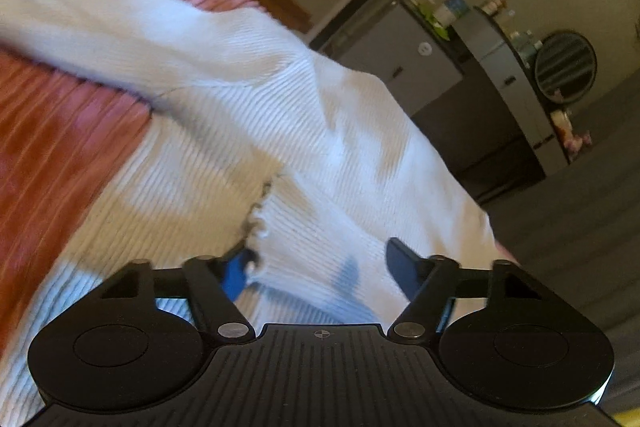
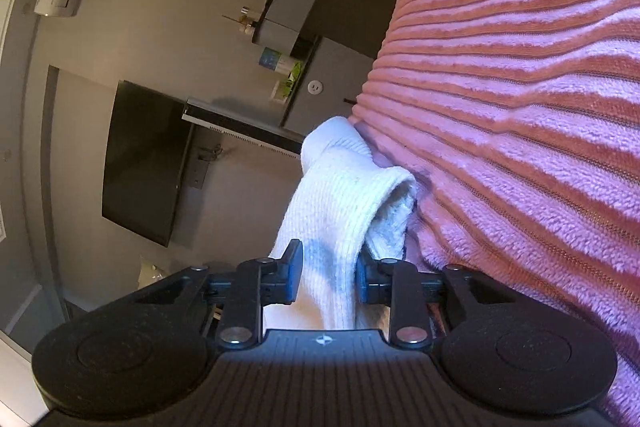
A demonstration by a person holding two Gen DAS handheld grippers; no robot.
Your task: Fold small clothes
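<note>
A white ribbed sock (image 1: 248,115) lies stretched across the pink ribbed blanket (image 1: 60,155). Its frilled cuff (image 1: 304,247) reaches back between the fingers of my left gripper (image 1: 320,269). That gripper stands open around the cuff, its blue pad (image 1: 236,273) at the frilled edge and the other finger (image 1: 402,267) at the far side. In the right wrist view, which is rolled sideways, my right gripper (image 2: 329,277) is shut on a bunched end of the white sock (image 2: 344,187), which droops against the blanket (image 2: 520,107).
The bed's edge runs close by in both views. Beyond it are a grey carpeted floor (image 1: 580,227), a grey dresser (image 1: 500,75) with bottles on top, a round mirror (image 1: 566,67) and a dark wall-mounted screen (image 2: 144,159).
</note>
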